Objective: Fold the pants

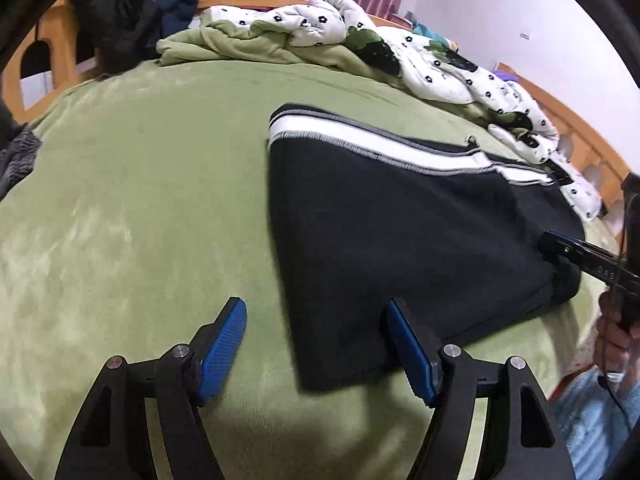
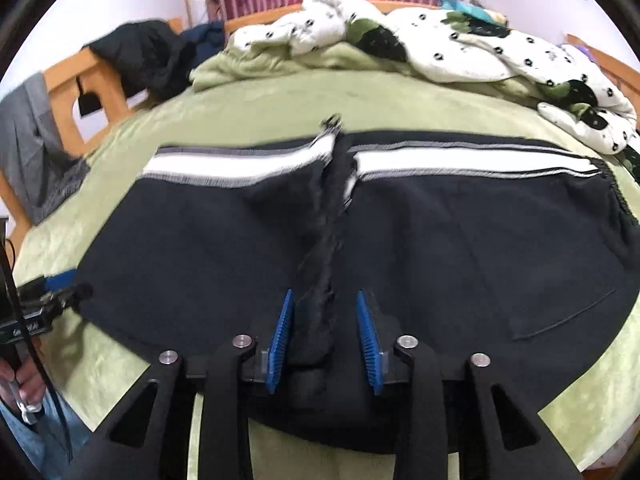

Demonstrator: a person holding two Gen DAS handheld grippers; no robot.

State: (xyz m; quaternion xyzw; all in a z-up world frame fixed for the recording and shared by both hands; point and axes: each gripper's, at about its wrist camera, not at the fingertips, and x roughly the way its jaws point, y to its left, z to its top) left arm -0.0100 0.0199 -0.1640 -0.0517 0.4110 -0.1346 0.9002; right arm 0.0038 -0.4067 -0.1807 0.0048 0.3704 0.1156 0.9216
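A green blanket [image 1: 140,184] covers the bed, and the black pants [image 1: 420,240] lie flat on it, toward the near edge. In the left wrist view, going left to right: dark clothes [image 1: 116,20] hang over the wooden bed frame [image 1: 52,60] at the far left corner, a crumpled white quilt with black flowers [image 1: 440,64] runs along the far edge, and the pants fill the right half, their white stripe [image 1: 360,146] along the far side.

The left gripper [image 1: 316,344] hangs over the near left corner of the pants with its blue pads wide apart; the left pad sits over bare blanket and the right pad [image 1: 412,352] over the cloth, though whether it touches is hard to tell from this angle. At the right edge the right gripper [image 1: 576,258] reaches in at the pants' near right side (the person's hand [image 1: 612,332] shows beneath it).

In the right wrist view, the left gripper [image 2: 52,300] appears at the pants' left side. The pants [image 2: 200,248] spread across the middle with a ridge of bunched black cloth [image 2: 324,264] running toward the camera. The right gripper [image 2: 326,340] has its blue pads on either side of that ridge, parted, with gaps showing between pads and cloth.
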